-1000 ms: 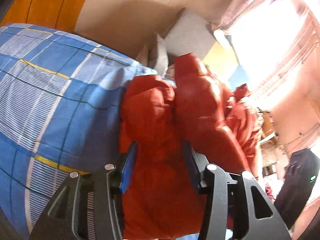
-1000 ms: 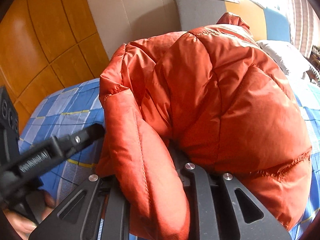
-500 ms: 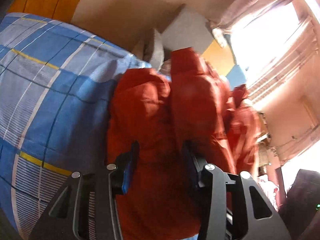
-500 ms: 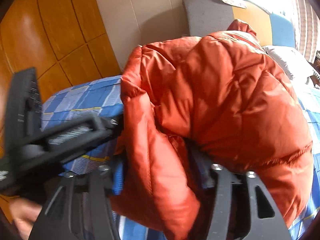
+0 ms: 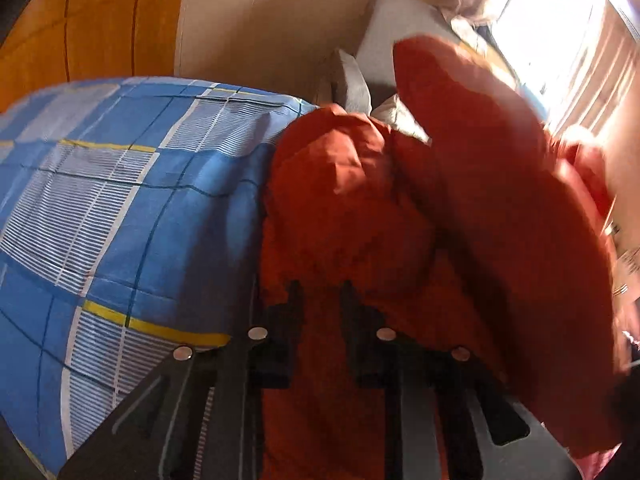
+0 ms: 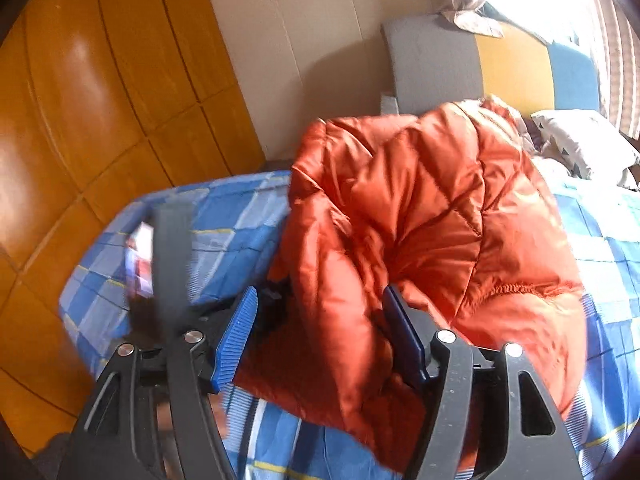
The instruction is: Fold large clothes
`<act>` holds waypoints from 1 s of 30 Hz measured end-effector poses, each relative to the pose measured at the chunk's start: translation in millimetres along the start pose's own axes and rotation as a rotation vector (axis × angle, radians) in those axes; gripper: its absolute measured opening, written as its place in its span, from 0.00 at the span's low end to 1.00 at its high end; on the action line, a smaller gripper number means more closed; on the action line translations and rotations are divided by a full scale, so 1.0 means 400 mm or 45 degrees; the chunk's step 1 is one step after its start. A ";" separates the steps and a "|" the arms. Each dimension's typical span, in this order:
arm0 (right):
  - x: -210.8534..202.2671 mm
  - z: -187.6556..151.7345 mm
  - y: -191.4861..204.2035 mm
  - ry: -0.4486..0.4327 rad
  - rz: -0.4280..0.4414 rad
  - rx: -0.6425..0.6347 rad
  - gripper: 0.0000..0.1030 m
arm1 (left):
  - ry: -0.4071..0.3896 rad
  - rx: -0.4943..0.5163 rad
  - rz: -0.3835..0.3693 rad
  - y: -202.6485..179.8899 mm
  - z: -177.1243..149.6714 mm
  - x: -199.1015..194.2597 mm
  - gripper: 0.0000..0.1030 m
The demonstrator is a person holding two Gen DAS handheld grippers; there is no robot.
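An orange puffer jacket (image 5: 352,208) lies bunched on a bed with a blue checked cover (image 5: 120,200). My left gripper (image 5: 320,300) is shut on a fold of the jacket at its near edge. In the right wrist view the jacket (image 6: 420,220) is heaped up in front of my right gripper (image 6: 320,320), whose jaws stand wide open with a fold of jacket loose between the blue pads (image 6: 236,336). The left gripper's body (image 6: 170,256) shows at the left of that view.
A wooden wardrobe (image 6: 80,120) stands left of the bed. A grey, yellow and blue headboard (image 6: 480,64) and a patterned pillow (image 6: 584,140) are at the far end. A bright window (image 5: 560,20) with curtains is at the right.
My right gripper has opened and let go of the jacket fold. My left gripper has closed tighter on the jacket and both views have swung, with the jacket heaped further over.
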State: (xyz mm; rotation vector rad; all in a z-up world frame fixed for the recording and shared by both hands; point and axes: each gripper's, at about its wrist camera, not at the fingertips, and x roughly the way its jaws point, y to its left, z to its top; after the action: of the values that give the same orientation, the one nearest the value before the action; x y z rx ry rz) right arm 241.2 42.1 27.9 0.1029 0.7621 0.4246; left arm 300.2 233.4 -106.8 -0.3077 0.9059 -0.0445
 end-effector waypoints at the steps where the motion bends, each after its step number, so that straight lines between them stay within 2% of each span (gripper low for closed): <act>1: -0.019 0.007 -0.012 -0.016 0.013 0.008 0.63 | 0.002 0.018 0.032 -0.009 -0.005 0.003 0.15; 3: -0.070 0.018 -0.042 -0.071 0.039 0.029 0.63 | 0.009 0.022 0.050 -0.014 -0.010 0.009 0.15; 6: -0.171 0.035 -0.134 -0.210 0.096 0.134 0.63 | 0.020 0.038 0.072 -0.014 -0.010 0.015 0.15; 8: -0.246 0.046 -0.237 -0.344 0.072 0.291 0.63 | 0.029 0.044 0.079 -0.013 -0.009 0.019 0.15; 9: -0.278 0.042 -0.319 -0.399 0.063 0.425 0.63 | 0.029 0.047 0.081 -0.014 -0.010 0.020 0.15; 11: -0.298 0.020 -0.459 -0.434 -0.023 0.643 0.59 | 0.032 0.051 0.090 -0.015 -0.013 0.022 0.16; 12: -0.281 0.007 -0.528 -0.400 -0.063 0.740 0.55 | 0.029 0.054 0.093 -0.015 -0.013 0.020 0.16; 14: -0.194 -0.024 -0.643 -0.237 -0.063 0.890 0.43 | 0.032 0.064 0.101 -0.020 -0.014 0.023 0.16; 16: -0.091 -0.058 -0.699 -0.087 -0.003 0.977 0.42 | 0.034 0.067 0.110 -0.025 -0.014 0.021 0.15; 17: -0.055 -0.064 -0.702 -0.051 0.036 0.997 0.42 | 0.034 0.074 0.117 -0.028 -0.012 0.019 0.15; 19: -0.005 -0.062 -0.698 -0.008 0.139 0.993 0.40 | 0.007 0.077 0.130 -0.036 -0.009 0.004 0.14; 22: 0.008 -0.043 -0.674 -0.014 0.270 0.908 0.40 | -0.029 0.051 0.092 -0.033 -0.002 -0.023 0.14; 27: -0.010 -0.001 -0.567 0.005 0.424 0.589 0.39 | -0.020 -0.021 -0.022 -0.018 -0.010 -0.026 0.14; 29: -0.016 0.008 -0.514 0.016 0.434 0.469 0.39 | -0.026 -0.019 -0.032 -0.017 -0.019 -0.031 0.14; 30: -0.016 0.009 -0.485 0.026 0.435 0.422 0.39 | -0.031 -0.058 -0.081 -0.006 -0.024 -0.037 0.14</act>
State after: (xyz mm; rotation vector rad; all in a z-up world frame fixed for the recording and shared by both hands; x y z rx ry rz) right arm 304.8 -136.9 -12.3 0.5455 0.8329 0.6209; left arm 283.7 231.3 -100.4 -0.3784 0.8737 -0.0788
